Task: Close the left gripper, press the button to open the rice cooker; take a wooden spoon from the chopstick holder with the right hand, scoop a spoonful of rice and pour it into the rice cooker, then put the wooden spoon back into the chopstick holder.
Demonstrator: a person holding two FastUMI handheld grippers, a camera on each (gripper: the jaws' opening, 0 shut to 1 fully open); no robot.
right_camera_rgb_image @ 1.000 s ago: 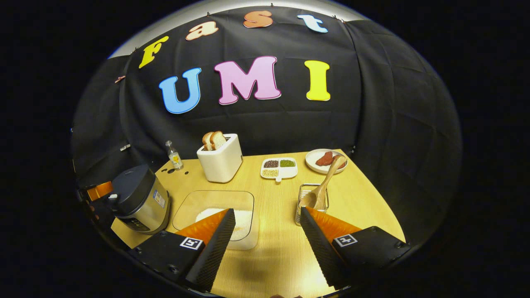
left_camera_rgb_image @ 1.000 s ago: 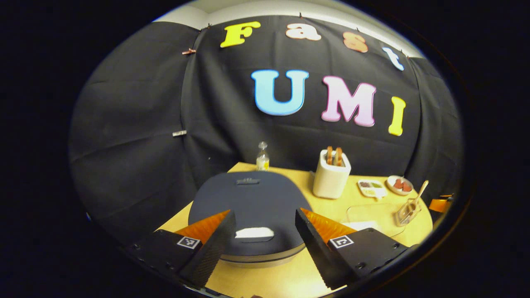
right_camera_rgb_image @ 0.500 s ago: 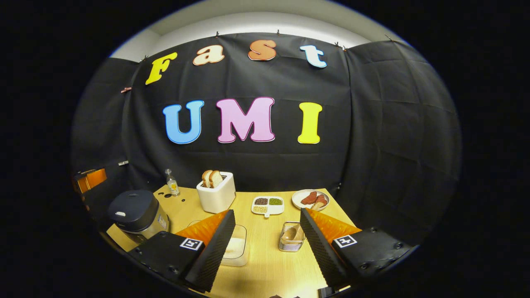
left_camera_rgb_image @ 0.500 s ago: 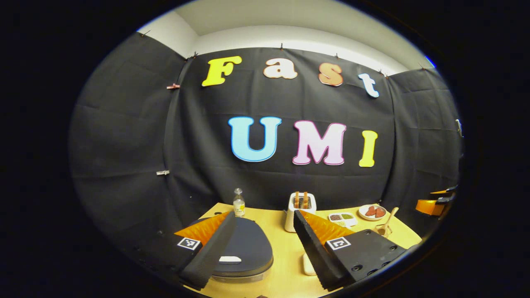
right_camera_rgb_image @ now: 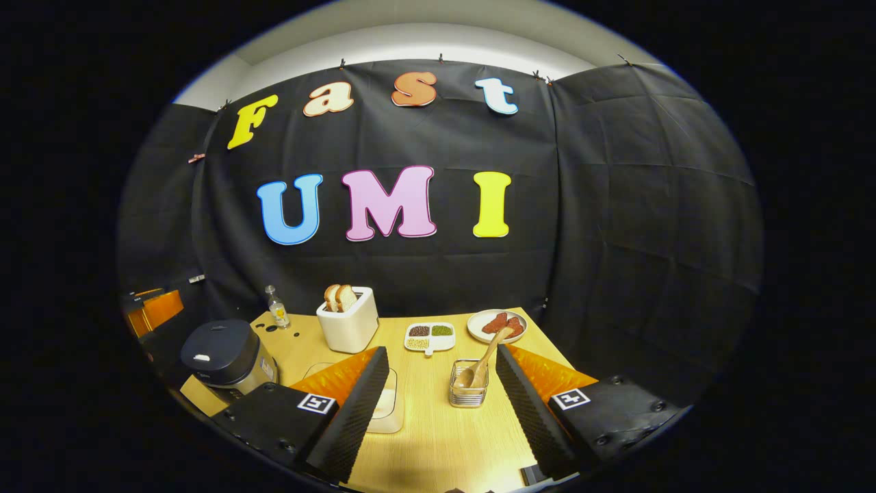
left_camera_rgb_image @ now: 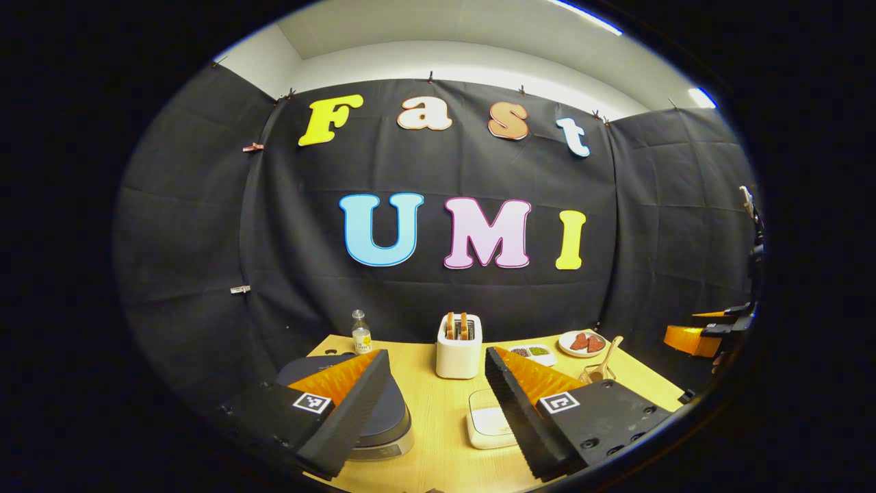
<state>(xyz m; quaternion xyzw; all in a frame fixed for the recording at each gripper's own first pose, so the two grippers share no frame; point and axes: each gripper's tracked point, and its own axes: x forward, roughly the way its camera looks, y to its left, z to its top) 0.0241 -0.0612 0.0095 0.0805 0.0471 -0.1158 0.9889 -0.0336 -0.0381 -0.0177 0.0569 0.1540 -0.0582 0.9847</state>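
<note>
Both our grippers, left (left_camera_rgb_image: 436,411) and right (right_camera_rgb_image: 441,404), hang spread and empty, cooker (left_camera_rgb_image: 390,414) under our left fingers, spoon (right_camera_rgb_image: 482,359) just ahead of right.

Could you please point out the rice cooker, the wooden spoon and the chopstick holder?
rice cooker (right_camera_rgb_image: 219,346): right gripper view, on its closed dark lid.
wooden spoon (right_camera_rgb_image: 487,355): right gripper view, on its handle.
chopstick holder (right_camera_rgb_image: 468,396): right gripper view, on its front wall.

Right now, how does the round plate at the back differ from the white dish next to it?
The round plate is circular with reddish pieces on it; the white dish is squarish and split into compartments of dark, green and pale grains. The dish lies nearer the toaster. Both are white, low, and rest on the table.
</note>
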